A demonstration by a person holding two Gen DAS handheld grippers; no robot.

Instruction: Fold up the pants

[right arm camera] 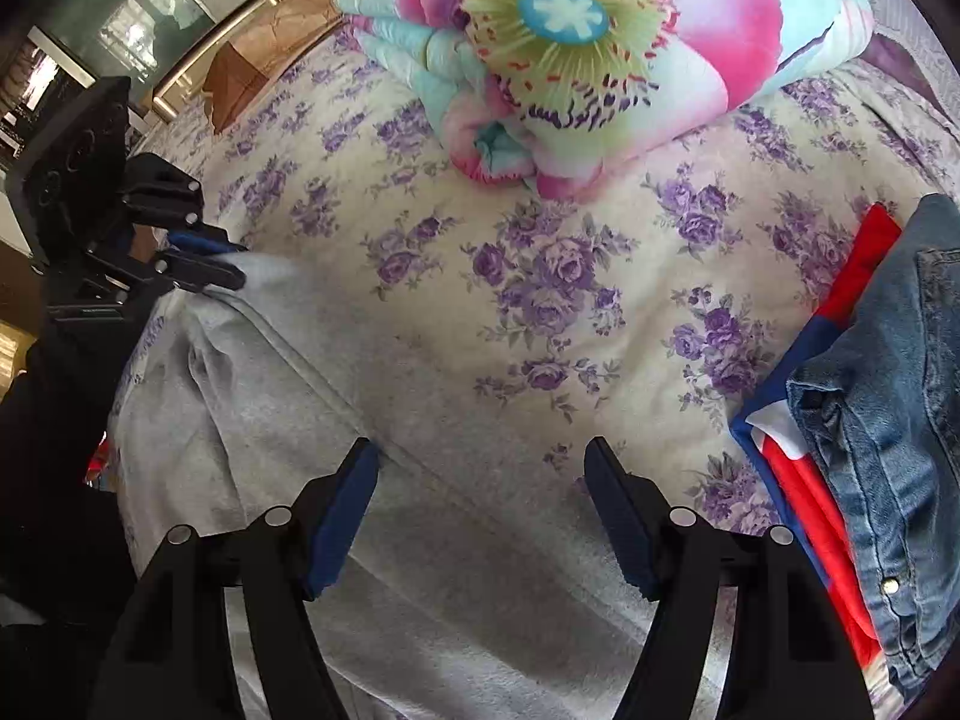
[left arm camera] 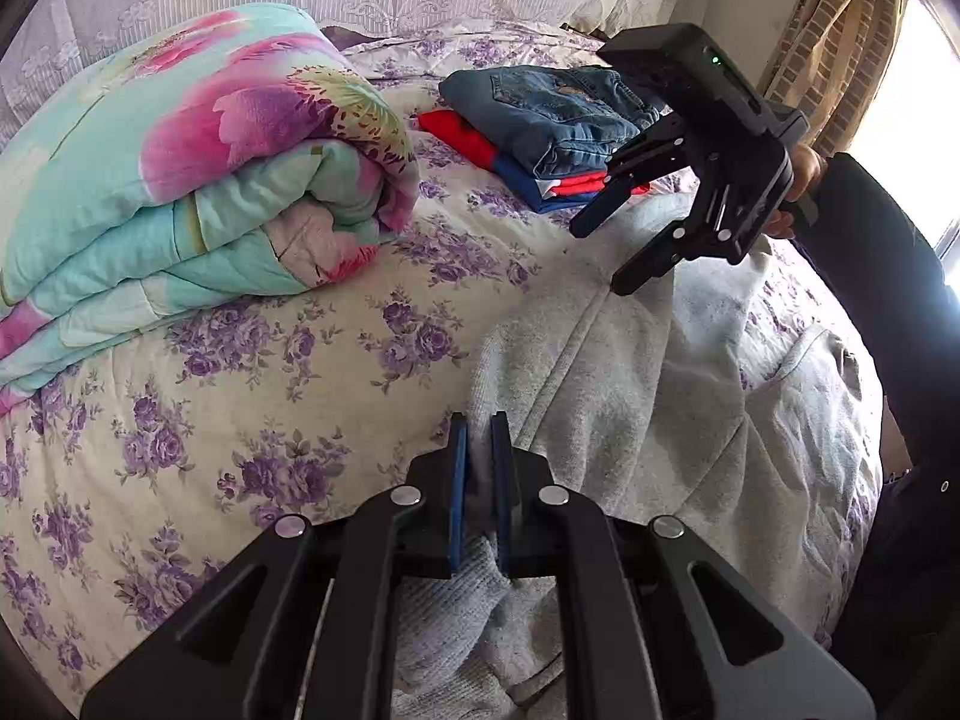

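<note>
Light grey sweatpants (left arm camera: pixel 630 372) lie spread on the floral bed; they also show in the right wrist view (right arm camera: pixel 288 408). My left gripper (left arm camera: pixel 480 426) is shut on an edge of the grey pants, with cloth pinched between its blue pads; it shows at the left of the right wrist view (right arm camera: pixel 231 267). My right gripper (right arm camera: pixel 483 456) is open and empty, hovering just above the pants' far edge. It shows in the left wrist view (left arm camera: pixel 600 255), held by a hand in a dark sleeve.
A rolled floral quilt (left arm camera: pixel 180 168) lies at the back left of the bed. A folded stack of blue jeans (left arm camera: pixel 552 114) on red-and-blue cloth (right arm camera: pixel 798 480) sits at the far side. The purple-flowered sheet (left arm camera: pixel 252 408) lies between them. A curtained window (left arm camera: pixel 918 120) is at right.
</note>
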